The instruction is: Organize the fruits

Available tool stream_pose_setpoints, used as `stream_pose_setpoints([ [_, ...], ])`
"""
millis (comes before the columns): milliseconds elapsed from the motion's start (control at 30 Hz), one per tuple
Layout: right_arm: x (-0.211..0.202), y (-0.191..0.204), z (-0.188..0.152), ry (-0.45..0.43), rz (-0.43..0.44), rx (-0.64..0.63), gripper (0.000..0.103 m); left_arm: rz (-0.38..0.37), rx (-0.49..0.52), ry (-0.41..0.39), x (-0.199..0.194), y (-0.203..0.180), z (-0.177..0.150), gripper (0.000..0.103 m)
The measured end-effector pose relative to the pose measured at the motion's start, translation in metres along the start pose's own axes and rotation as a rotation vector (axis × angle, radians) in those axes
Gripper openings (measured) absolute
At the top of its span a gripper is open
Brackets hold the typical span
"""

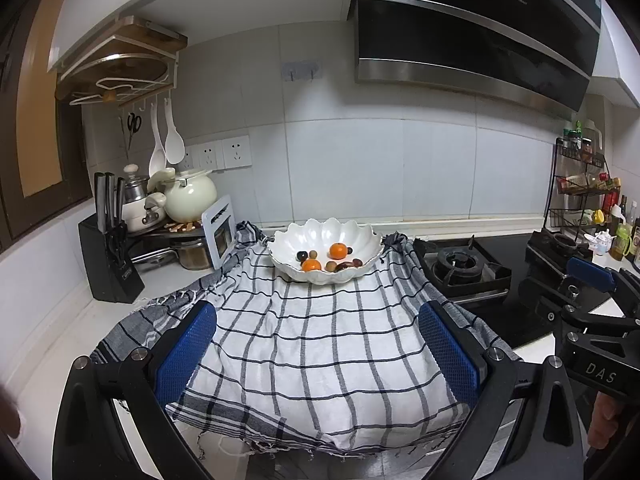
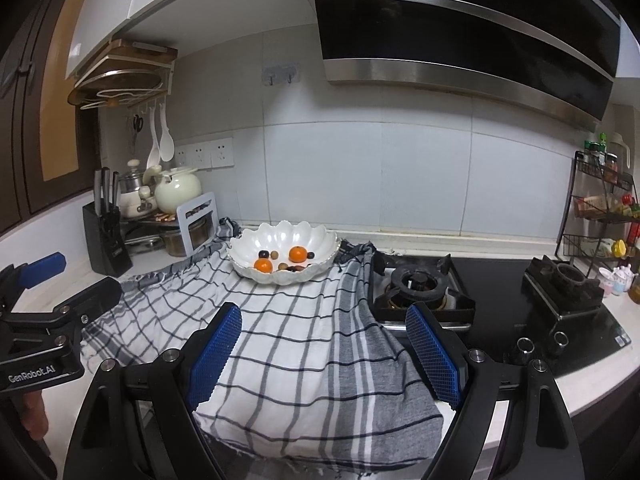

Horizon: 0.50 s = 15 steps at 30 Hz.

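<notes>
Left wrist view: the left gripper [image 1: 316, 344] hangs released, jaws wide, over the checked cloth [image 1: 312, 344], whose fringe drapes off the bench's [image 1: 52, 344] near edge. The white scalloped bowl [image 1: 324, 240] sits at the cloth's far end, holding two oranges [image 1: 338, 251] and small dark fruits.

Right wrist view: the right gripper [image 2: 324, 344] is likewise spread open, grasping nothing. The stove [image 2: 420, 288] borders the cloth's right edge; the knife block [image 2: 105, 236] stands left.

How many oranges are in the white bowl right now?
2. One orange sits right of centre in the white bowl; the other orange lies nearer the front rim, left of it. Small dark fruits surround them; none looks hidden.
</notes>
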State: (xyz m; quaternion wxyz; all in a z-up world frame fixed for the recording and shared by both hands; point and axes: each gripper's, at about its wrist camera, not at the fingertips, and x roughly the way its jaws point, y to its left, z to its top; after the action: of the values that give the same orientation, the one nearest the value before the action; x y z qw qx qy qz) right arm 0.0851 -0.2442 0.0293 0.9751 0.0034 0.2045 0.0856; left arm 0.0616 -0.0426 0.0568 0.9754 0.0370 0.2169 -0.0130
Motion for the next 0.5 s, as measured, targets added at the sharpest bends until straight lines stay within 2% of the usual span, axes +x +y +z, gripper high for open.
stream_pose_setpoints([
  [500,-0.0058,-0.0017,-0.0015,-0.01,-0.001,0.01,0.085,-0.014,0.0,-0.015,-0.009,0.0006,0.0017,0.103],
])
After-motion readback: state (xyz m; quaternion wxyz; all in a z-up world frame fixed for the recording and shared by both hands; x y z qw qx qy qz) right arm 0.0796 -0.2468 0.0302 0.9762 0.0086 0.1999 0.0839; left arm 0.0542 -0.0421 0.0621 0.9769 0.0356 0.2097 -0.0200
